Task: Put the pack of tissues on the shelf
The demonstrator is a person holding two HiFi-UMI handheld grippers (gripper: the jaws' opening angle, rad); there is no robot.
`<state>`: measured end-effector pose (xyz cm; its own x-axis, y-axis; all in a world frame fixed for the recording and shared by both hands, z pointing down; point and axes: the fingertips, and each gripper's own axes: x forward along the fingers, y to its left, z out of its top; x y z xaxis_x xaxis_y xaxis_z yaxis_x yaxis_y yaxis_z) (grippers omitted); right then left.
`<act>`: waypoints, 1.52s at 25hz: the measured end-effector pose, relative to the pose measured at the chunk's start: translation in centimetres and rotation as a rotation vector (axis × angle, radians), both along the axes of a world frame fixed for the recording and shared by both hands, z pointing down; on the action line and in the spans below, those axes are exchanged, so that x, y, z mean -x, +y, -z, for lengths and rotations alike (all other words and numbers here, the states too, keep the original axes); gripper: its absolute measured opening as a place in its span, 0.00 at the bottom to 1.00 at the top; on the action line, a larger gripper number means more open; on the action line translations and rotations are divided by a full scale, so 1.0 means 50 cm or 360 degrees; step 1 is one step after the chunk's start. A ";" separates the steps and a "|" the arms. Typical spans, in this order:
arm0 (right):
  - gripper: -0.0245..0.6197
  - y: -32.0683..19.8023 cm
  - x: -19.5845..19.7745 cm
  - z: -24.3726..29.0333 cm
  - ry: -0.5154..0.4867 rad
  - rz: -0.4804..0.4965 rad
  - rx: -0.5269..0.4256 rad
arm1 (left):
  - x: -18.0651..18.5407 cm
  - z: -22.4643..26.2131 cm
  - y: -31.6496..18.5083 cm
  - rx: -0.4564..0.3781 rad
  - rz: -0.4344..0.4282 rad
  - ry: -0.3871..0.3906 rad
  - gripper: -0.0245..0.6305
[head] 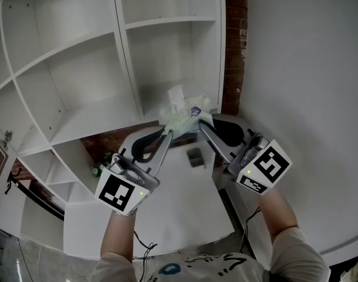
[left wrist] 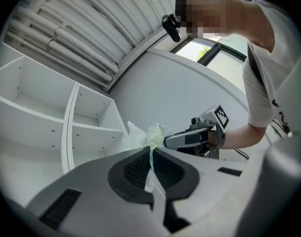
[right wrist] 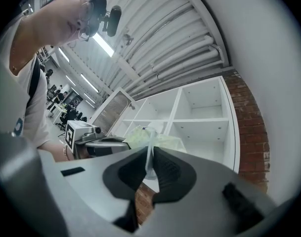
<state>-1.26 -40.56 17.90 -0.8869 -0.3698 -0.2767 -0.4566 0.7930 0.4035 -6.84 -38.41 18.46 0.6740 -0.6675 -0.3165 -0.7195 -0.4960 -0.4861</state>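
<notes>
The soft, pale green and white plastic-wrapped pack of tissues [head: 181, 111] is held in the air between the two grippers, above the far edge of the white table [head: 184, 201]. The left gripper [head: 167, 135] is closed tight on a thin fold of the wrapper at the pack's left side, and this film is seen pinched between its dark ribbed pads [left wrist: 135, 168] in the left gripper view. The right gripper [head: 201, 125] is likewise clamped on the wrapper's edge at the right side, with its jaws almost together. The pack bulges beyond both sets of jaw tips, towards the tall white shelf unit with open compartments [head: 90, 69]. In the head view the pack is seen in front of the bottom board of a compartment in the unit's right-hand column. Whether it has crossed the front edge cannot be told. A small dark grey flat object [head: 195, 156] lies on the table below the grippers. A strip of red brick wall [head: 233, 46] is seen just right of the shelf unit.
</notes>
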 end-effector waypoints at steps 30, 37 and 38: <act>0.10 -0.105 -0.035 0.214 -0.0033 -0.0080 -0.0226 | -0.032 0.209 -0.111 -0.0229 0.0090 -0.0079 0.06; 0.10 -0.108 -0.039 0.214 -0.0169 -0.0035 -0.0293 | -0.035 0.211 -0.109 -0.0339 0.0067 -0.0090 0.06; 0.10 -0.113 -0.038 0.222 -0.0172 -0.0034 -0.0301 | -0.034 0.220 -0.112 -0.0358 0.0087 -0.0105 0.06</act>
<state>0.66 -46.19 6.80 -0.8407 -0.3207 -0.4362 -0.5213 0.6972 0.4921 -5.12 -43.99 7.45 0.6628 -0.6215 -0.4177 -0.7054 -0.3312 -0.6266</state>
